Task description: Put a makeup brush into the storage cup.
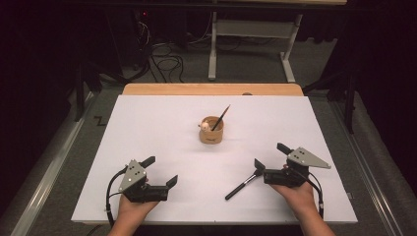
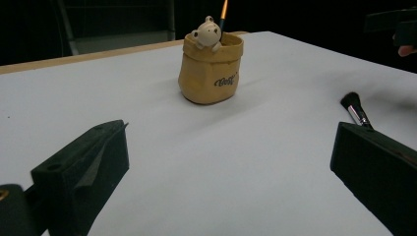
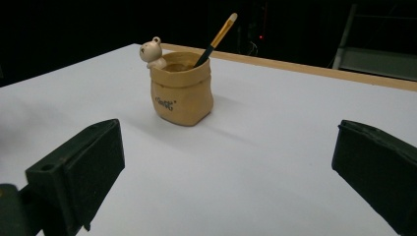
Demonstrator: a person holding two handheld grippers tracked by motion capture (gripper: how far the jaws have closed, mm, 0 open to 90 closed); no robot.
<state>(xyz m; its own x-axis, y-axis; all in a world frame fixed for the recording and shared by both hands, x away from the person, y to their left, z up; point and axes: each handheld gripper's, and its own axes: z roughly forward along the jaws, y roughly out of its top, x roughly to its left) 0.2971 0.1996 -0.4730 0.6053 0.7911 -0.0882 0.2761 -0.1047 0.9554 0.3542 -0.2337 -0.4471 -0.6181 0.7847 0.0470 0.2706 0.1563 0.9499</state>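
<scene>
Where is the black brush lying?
In the high view, the black makeup brush lies on the white table, right of centre, beside the right tongs.

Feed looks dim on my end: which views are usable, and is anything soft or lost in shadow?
High view: dark surround, white table evenly lit, pot small but clear. Left gripper view: brush sharp, near jaws soft. Right gripper view: pot crisp, background black.

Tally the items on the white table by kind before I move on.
Brushes: 2, a black makeup brush lying flat and a thin brush standing in the holder.
Tan sack-shaped holders with a bear figure: 1.
Handheld grippers: 2, the left gripper and the right gripper.
Total: 5.
</scene>
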